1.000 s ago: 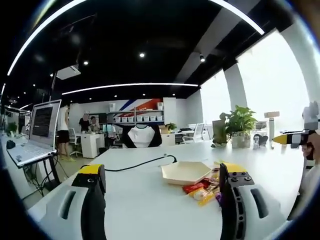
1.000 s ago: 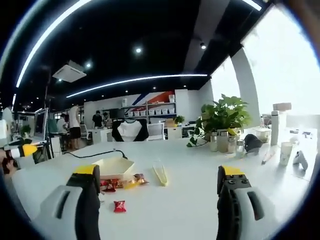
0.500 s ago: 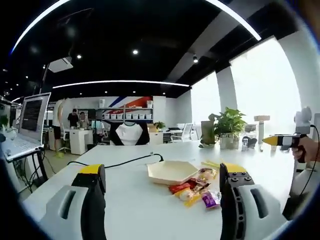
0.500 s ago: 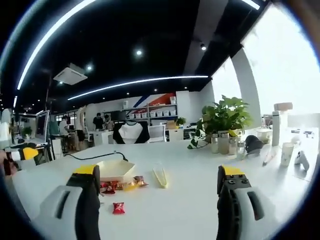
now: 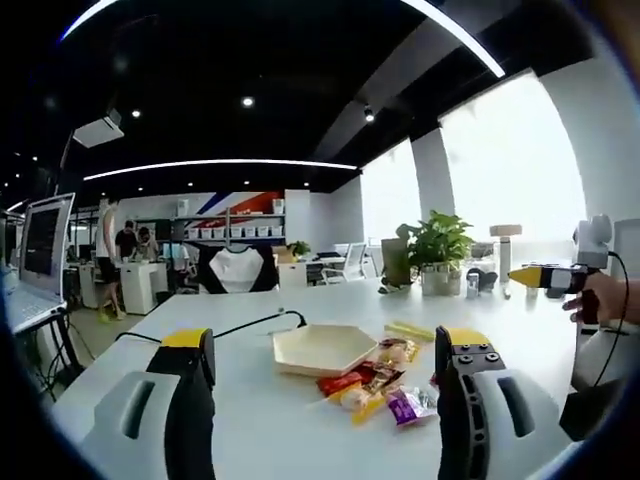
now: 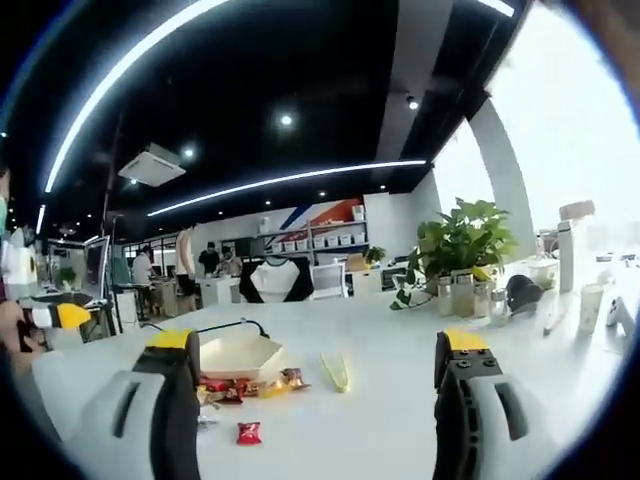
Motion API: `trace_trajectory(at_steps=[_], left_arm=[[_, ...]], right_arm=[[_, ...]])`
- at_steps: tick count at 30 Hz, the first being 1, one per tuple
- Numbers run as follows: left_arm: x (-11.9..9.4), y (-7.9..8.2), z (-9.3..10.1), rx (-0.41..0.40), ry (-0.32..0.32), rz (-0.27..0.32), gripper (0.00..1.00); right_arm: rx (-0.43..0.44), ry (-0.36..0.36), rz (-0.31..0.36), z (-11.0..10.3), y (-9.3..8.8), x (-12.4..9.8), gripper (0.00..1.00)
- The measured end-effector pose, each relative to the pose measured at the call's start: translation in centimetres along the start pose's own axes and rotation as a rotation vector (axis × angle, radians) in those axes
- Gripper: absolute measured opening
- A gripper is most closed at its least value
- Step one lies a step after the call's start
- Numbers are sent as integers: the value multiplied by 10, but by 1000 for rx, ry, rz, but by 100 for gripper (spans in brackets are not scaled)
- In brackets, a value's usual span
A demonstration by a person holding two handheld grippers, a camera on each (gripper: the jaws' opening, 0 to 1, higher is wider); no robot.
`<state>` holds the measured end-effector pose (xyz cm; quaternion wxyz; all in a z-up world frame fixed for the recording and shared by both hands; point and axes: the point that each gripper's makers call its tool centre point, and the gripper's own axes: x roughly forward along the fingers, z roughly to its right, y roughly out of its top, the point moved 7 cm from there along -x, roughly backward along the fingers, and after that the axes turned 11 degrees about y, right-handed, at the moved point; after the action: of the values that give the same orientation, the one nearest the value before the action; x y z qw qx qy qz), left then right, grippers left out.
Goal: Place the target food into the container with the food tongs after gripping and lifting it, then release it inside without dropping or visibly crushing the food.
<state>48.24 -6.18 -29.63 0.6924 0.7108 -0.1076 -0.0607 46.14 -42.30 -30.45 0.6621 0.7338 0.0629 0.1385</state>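
Bare table right of tongs, seemingly unobstructed.

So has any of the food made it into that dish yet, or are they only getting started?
Only starting. Nothing looks done: the hexagonal container looks empty, and the wrapped snacks lie beside it on the white table. Nothing is in hand: the left gripper and right gripper are open, and the tongs lie untouched. Left: pick up the tongs, grip a snack, lift and release it inside.

- Hexagonal container, centre frame: cream.
- Food tongs: pale yellow.
- Snack packets: red, yellow, purple (one stray red packet at lower left in the right gripper view).
- Table: white.
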Motion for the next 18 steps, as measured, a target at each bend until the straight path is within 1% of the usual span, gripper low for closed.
trace_trajectory(at_steps=[3,5,7,9,10,12,13,15,16,17,18], left_arm=[[1,1,1,1,-2,14,100],[1,2,2,-9,-14,23,100],[2,0,1,-13,-14,16,100],[3,-4,2,-19,-26,-2,99],[3,-7,2,-26,-34,-20,97],[3,-8,3,-26,-40,-19,98],[2,-8,3,-21,-38,-7,98],[2,-8,4,-15,-38,0,99],[2,-8,3,-15,-36,-4,99],[2,-9,3,-14,-32,-9,99],[2,-10,2,-12,-31,-16,100]], right_arm=[[-15,-4,3,2,2,4,99],[-21,-7,-11,5,3,8,99],[-33,4,-2,7,5,13,99],[-32,8,-2,9,7,16,99],[-38,9,1,10,8,18,99],[-39,25,8,12,11,25,95],[-21,30,-4,14,11,29,93],[-18,31,-42,19,10,37,89],[-23,35,-40,21,11,40,86],[-31,44,-22,23,14,44,83],[-31,47,-20,25,15,48,83]])
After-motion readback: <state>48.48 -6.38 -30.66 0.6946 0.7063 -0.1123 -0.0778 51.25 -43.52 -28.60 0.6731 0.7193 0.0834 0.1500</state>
